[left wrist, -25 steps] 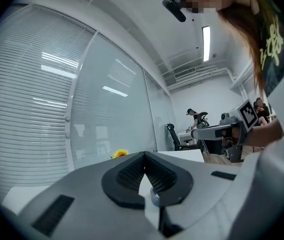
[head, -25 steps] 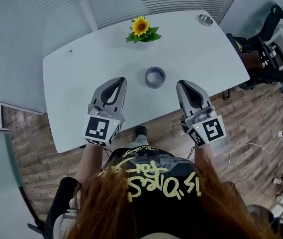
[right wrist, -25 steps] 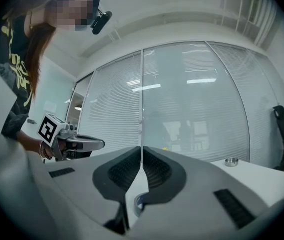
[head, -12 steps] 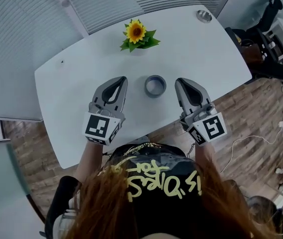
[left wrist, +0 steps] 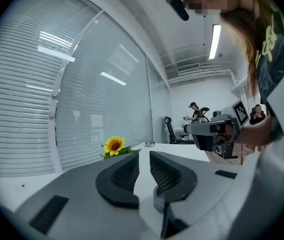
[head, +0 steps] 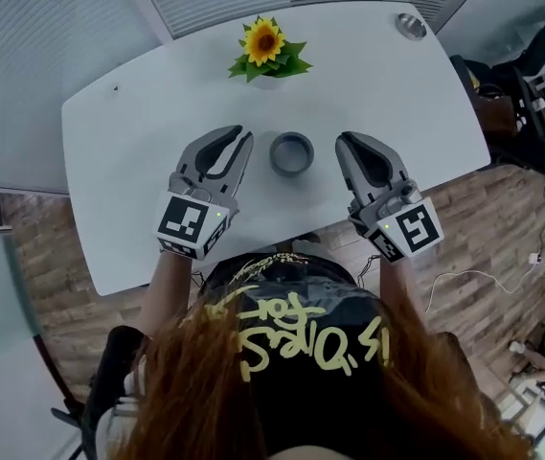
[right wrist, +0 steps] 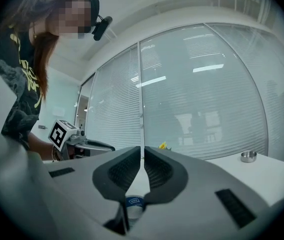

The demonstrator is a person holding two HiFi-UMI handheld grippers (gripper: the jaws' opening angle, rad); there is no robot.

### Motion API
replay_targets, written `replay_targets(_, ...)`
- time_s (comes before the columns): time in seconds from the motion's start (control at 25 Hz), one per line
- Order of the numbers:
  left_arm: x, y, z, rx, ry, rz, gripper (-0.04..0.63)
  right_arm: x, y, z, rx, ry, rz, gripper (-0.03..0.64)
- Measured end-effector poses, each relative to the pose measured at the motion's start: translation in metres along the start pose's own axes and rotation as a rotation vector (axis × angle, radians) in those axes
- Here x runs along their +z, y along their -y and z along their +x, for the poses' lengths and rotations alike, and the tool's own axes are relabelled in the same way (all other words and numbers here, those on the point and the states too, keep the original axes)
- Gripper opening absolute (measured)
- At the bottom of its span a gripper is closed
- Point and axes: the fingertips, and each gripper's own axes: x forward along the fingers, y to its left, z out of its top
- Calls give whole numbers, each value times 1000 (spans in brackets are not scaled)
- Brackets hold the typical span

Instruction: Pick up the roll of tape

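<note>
Two grey tongs, empty: left gripper point(head: 238, 136) narrowly parted, right gripper point(head: 344, 142) closed. Grey-blue roll of tape point(head: 292, 152) flat on white table point(head: 157, 94) between them, touching neither. For pickup: widen, straddle one wall, clamp squarely.

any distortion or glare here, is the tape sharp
Head view: mild wide-angle bend, even light, roll of tape sharp. Left gripper view: strong fisheye, black corners, ceiling light bright. Right gripper view: same fisheye, lamp reflections on the glass wall.
</note>
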Motion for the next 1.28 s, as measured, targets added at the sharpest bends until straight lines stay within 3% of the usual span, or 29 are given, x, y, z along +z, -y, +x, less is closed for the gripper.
replay_targets(0.08,-9,10,3,-33,-29,25,97,-11,-1,3,75,-35,-11,27)
replay_targets(0.16,-23,24,5,-82,-68,69,177,-31,-4,5,159,-105,-27,154)
replay_targets(0.28,-47,39,8,-133,-125,97,270,-64,-10,2,265,-234,-60,228)
replay_targets(0.44,-75,50,9,-152,-198,93,322,-109,-16,-1,387,-366,-118,277)
replay_targets(0.72,-117,53,22,-183,-313,147,350,-166,-18,8,480,-506,-223,300)
replay_targets(0.88,-130,54,30,-221,-356,159,354,-182,-19,15,524,-574,-284,308)
replay_targets(1.04,-140,56,39,-260,-419,221,357,-193,-20,22,565,-623,-329,308)
replay_targets(1.28,-162,59,50,-304,-495,243,357,-200,-22,28,623,-669,-324,318)
